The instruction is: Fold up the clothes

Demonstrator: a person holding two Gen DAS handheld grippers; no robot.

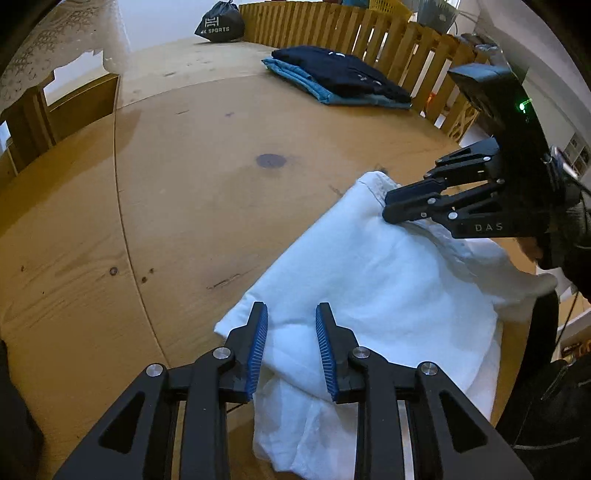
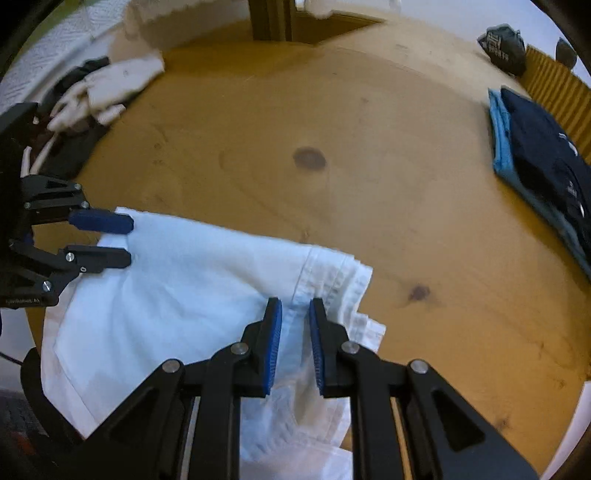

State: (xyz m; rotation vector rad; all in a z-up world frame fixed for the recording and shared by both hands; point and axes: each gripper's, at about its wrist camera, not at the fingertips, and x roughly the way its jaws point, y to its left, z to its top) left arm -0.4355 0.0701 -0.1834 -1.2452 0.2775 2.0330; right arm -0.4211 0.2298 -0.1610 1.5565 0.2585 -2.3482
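White garment (image 2: 192,295) on the wooden surface (image 2: 332,129). Right tool (image 2: 295,339) at 6 o'clock, jaws narrowly apart over the hem. Left tool (image 2: 101,240) at 9 o'clock at the garment's edge. Folded dark clothes (image 2: 546,162) at 3 o'clock; loose pile (image 2: 92,96) at 10 o'clock.

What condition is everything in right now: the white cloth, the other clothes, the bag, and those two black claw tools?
White cotton garment: partly folded, rumpled, lying on the wooden table.
Dark navy garment: folded, stacked on the blue one.
Pile of light and dark clothes: unfolded heap.
Black drawstring bag: closed, upright.
Left gripper: jaws apart over the garment.
Right gripper: jaws narrowed around the hem.
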